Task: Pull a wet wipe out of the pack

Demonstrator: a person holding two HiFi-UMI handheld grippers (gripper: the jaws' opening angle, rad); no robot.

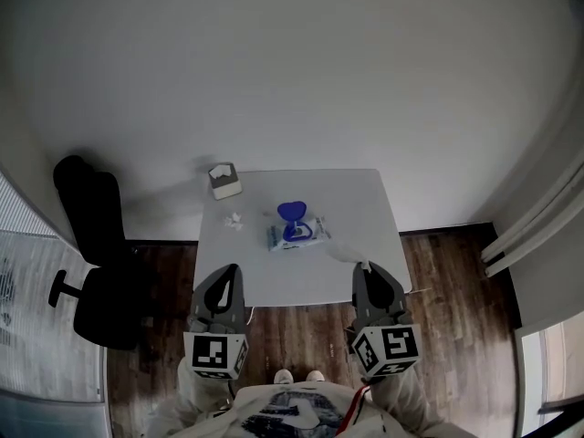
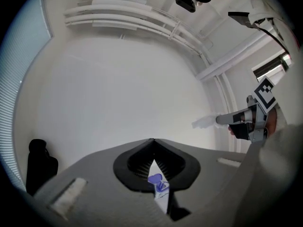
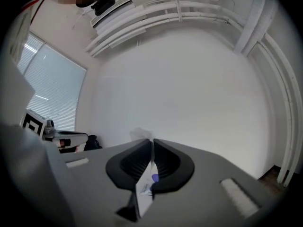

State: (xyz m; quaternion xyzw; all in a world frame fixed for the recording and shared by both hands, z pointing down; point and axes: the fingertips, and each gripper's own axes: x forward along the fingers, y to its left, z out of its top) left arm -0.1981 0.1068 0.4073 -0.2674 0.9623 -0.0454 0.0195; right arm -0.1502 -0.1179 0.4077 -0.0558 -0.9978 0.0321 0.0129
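Shows R gripper [image 1: 366, 265] over near right corner of tabletop [image 1: 356, 199], jaws pinched flat on wet wipe [image 1: 343, 252]; in right gripper view, shows a white tuft poking past the tips. Holds wipe level and drawn toward the near edge, prob. to pull it out of pack [image 1: 297, 234]; cannot tell whether its free end is clear of pack's right end. Leaves pack at centre of tabletop w/ blue lid [image 1: 291, 213] flipped up, presumably to keep the opening exposed. Sets L gripper [image 1: 230, 274] over near left edge, jaws closed tip to tip on nothing, apparently parked aside, not bracing pack. Puts pack well apart from both sets of jaws, ahead of & between them. Includes tissue box [image 1: 224, 180] at far left corner & white scrap [image 1: 234, 219] near left edge.
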